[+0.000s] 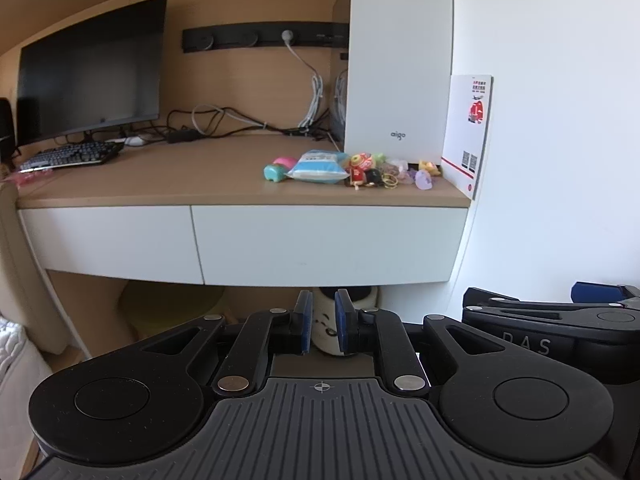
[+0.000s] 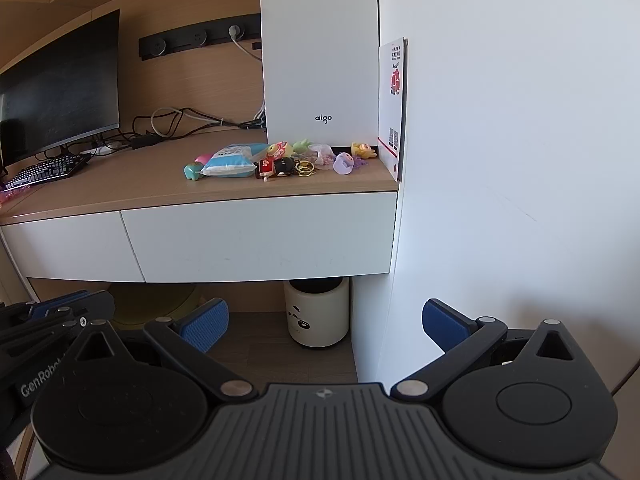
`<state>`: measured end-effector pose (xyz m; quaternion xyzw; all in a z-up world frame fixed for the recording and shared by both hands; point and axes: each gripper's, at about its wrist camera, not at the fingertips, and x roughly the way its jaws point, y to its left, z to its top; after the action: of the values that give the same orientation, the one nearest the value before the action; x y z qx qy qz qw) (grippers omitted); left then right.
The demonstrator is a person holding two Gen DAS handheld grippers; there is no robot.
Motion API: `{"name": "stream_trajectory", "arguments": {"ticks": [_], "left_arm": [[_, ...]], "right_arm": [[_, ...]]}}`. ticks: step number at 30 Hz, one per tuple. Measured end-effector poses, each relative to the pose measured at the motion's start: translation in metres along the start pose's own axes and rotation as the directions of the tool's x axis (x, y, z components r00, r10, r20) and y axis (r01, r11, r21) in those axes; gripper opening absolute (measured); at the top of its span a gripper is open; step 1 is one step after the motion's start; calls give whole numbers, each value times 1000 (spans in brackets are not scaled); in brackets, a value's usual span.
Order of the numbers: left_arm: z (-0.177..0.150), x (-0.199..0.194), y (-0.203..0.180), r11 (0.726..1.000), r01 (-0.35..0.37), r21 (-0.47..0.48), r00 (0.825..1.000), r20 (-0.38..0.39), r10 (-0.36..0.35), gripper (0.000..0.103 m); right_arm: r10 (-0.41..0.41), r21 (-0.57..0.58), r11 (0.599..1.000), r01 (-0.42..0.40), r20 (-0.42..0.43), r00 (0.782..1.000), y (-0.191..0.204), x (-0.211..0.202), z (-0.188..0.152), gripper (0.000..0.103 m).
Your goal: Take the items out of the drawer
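Two white drawer fronts sit shut under the wooden desk: the wide right drawer (image 1: pixel 332 240) (image 2: pixel 260 236) and the left drawer (image 1: pixel 108 236) (image 2: pixel 64 244). On the desktop above lie a blue packet (image 1: pixel 318 168) (image 2: pixel 230 162) and several small toys (image 1: pixel 360 170) (image 2: pixel 280 160). My left gripper (image 1: pixel 323 320) hangs below drawer level, its blue pads nearly together with only a narrow slit, holding nothing. My right gripper (image 2: pixel 326 324) is wide open and empty, also low in front of the right drawer.
A white computer case (image 1: pixel 396 72) (image 2: pixel 320 52) and a white card (image 1: pixel 468 132) stand at the desk's right end beside the wall (image 2: pixel 520 160). Monitor (image 1: pixel 92 68), keyboard (image 1: pixel 72 156) and cables are on the left. A cream bin (image 2: pixel 317 312) stands under the desk.
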<state>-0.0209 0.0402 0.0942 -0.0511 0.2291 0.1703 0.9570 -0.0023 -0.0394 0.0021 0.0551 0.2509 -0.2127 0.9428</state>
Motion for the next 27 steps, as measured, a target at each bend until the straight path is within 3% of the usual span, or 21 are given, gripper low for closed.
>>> {"name": "stream_trajectory", "arguments": {"ticks": [27], "left_arm": [[2, 3, -6, 999, 37, 5, 999, 12, -37, 15]], "right_arm": [[-8, 7, 1000, 8, -4, 1000, -5, 2, 1, 103]]}}
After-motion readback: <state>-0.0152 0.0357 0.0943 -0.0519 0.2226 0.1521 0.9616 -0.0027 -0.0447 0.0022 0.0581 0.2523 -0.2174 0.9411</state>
